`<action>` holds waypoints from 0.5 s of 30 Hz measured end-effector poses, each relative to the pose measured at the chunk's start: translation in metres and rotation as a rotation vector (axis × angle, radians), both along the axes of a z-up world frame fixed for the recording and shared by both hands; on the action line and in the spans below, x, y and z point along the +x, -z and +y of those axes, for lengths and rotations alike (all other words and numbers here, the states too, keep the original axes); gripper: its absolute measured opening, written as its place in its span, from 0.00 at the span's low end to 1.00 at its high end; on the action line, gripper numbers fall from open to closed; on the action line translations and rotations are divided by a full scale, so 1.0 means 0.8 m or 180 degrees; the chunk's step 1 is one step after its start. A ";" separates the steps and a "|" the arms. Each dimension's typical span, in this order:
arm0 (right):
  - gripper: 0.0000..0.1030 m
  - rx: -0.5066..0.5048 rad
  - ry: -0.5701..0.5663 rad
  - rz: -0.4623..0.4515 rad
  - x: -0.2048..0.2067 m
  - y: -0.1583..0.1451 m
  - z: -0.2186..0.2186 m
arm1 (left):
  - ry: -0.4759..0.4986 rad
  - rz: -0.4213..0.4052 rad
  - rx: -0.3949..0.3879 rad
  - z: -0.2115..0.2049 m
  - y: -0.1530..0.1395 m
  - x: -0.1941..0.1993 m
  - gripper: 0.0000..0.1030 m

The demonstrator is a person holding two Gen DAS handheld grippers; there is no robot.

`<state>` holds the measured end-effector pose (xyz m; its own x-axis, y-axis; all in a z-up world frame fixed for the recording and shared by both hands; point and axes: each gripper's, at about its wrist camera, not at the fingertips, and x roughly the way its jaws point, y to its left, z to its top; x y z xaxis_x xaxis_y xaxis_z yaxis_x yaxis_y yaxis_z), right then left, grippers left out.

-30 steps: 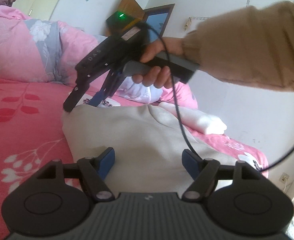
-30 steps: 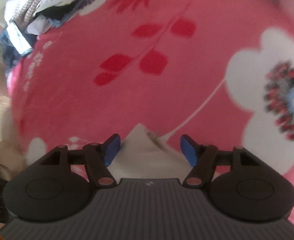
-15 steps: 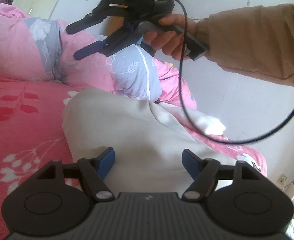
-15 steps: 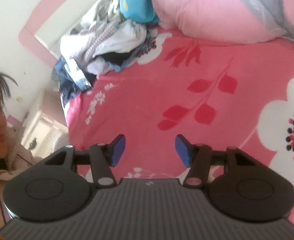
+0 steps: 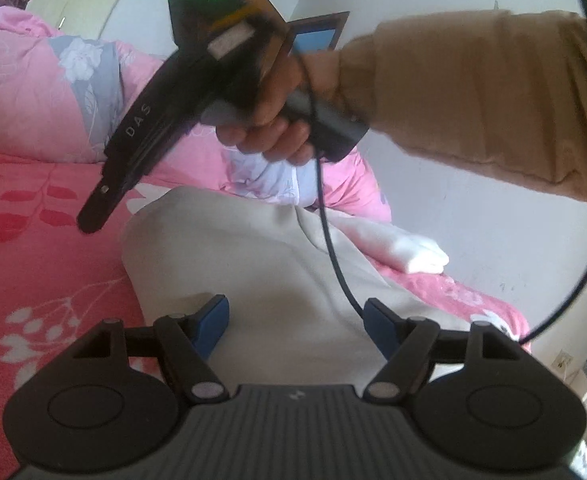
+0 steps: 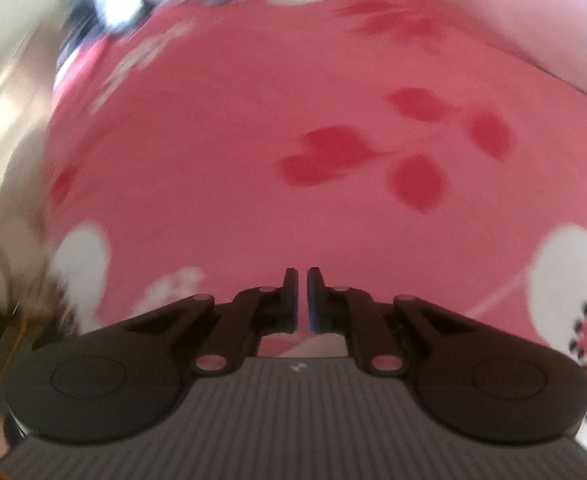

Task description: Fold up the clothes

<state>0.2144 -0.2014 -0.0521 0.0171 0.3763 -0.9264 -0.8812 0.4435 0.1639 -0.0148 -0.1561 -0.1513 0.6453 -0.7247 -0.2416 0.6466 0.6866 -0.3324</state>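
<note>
I judge the beige garment largely folded into a compact stack on the pink floral bedsheet, my left gripper gaping wide over it holding nothing, my right gripper pinched together and empty, only tidying left.

The left gripper, low in the left wrist view, is matte black with two round discs, a ribbed grey housing, silver pivot screws and blue pads on its fingers. The right gripper, upper centre there, is a black pistol-shaped unit lettered "DAS", with a grey handle, a green light on top and a thin black cable trailing down. The right hand emerges from a tan sleeve, possibly fleece; the frame is soft.
</note>
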 end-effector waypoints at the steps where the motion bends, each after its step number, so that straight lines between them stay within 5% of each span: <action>1: 0.05 -0.0147 -0.0246 0.0049 -0.017 0.005 0.014 | -0.0001 -0.0006 -0.0024 0.002 -0.001 -0.001 0.73; 5: 0.05 -0.1081 -0.0907 -0.0080 -0.065 0.040 0.051 | 0.0055 -0.0054 -0.0066 0.012 -0.010 -0.014 0.73; 7: 0.05 -0.1253 -0.0634 -0.0433 -0.054 0.033 0.045 | 0.0064 -0.0046 -0.0013 0.019 -0.013 -0.025 0.74; 11: 0.14 -0.1073 0.0015 -0.1183 -0.049 -0.016 0.034 | 0.0064 0.0104 -0.0030 0.042 -0.019 -0.040 0.75; 15: 0.14 -0.0875 -0.0548 -0.0859 -0.122 0.006 0.047 | 0.0023 0.0327 -0.0107 0.073 -0.019 -0.044 0.75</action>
